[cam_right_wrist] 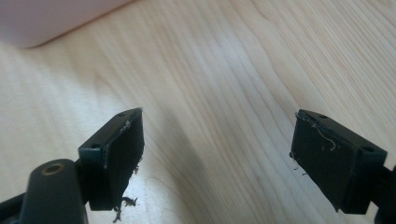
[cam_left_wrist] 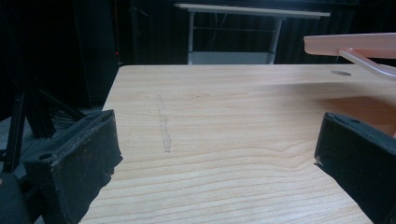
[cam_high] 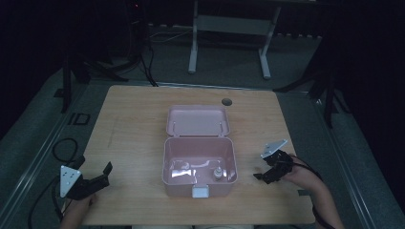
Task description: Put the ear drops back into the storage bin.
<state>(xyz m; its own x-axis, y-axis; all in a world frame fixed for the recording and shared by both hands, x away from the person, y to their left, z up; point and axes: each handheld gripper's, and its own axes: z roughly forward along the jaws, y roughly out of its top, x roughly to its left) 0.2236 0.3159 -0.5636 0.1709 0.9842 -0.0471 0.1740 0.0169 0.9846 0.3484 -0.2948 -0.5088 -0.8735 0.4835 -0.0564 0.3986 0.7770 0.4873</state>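
Note:
A pink plastic box [cam_high: 199, 164] stands open in the middle of the wooden table [cam_high: 133, 129], its lid [cam_high: 197, 120] tipped back. Inside lie a small round bottle-like item [cam_high: 218, 174] and a pale shiny item [cam_high: 180, 171]. My left gripper [cam_high: 106, 172] rests near the table's front left corner, open, nothing between its jaws. In the left gripper view the left gripper [cam_left_wrist: 210, 154] looks across bare wood toward the lid's edge [cam_left_wrist: 350, 44]. My right gripper [cam_high: 261, 172] hovers low just right of the box, open and empty. The right gripper [cam_right_wrist: 217, 149] has bare wood between its jaws, with the box's corner [cam_right_wrist: 42, 21] beyond.
A round cable hole [cam_high: 227, 101] sits in the table behind the lid. A faint grey streak [cam_left_wrist: 163, 123] marks the wood left of the box. A white table frame [cam_high: 229, 38] stands on the floor beyond. Cables [cam_high: 62, 148] trail off the left edge.

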